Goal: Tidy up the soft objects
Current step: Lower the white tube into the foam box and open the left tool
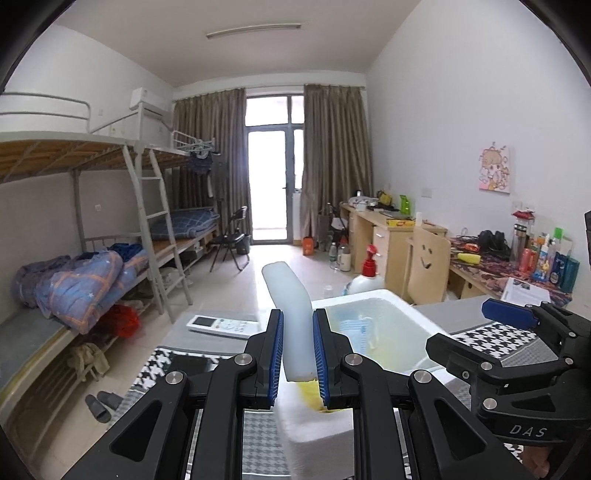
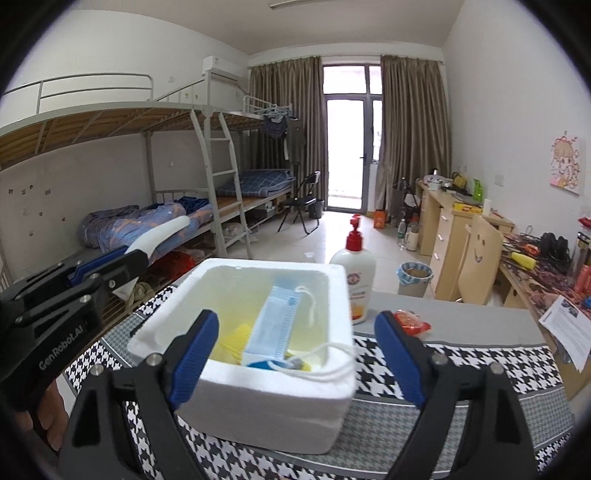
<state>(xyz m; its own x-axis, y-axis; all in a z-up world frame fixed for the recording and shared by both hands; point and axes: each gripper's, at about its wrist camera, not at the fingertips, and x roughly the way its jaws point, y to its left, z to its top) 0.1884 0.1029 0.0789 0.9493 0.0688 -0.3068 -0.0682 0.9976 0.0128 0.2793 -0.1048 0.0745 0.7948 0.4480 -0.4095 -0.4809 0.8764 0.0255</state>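
On left claw (image 1: 298, 354), "DAS" nearby, foam strip (image 1: 290, 317) clamped; right claw (image 2: 297, 354) wide.

Mask (image 2: 275, 325) in box (image 2: 258, 413), bottle (image 2: 354, 280) behind

White plastered walls (image 1: 461, 110) and ceiling, with 1 long tube lamp (image 1: 253, 30) overhead. Pale glossy tiled floor (image 1: 236, 288). At the far end, a glazed balcony door (image 1: 267, 177) bright with daylight, flanked by 2 brown-grey curtains (image 1: 336, 147). Along the left wall, grey metal bunk beds (image 1: 110, 155) with 2 ladders and blue bedding. Near the door, a black folding chair (image 1: 231, 240). Along the right wall, light wooden desks (image 1: 384, 229), cluttered, and a pink cartoon picture (image 1: 496, 170) above.
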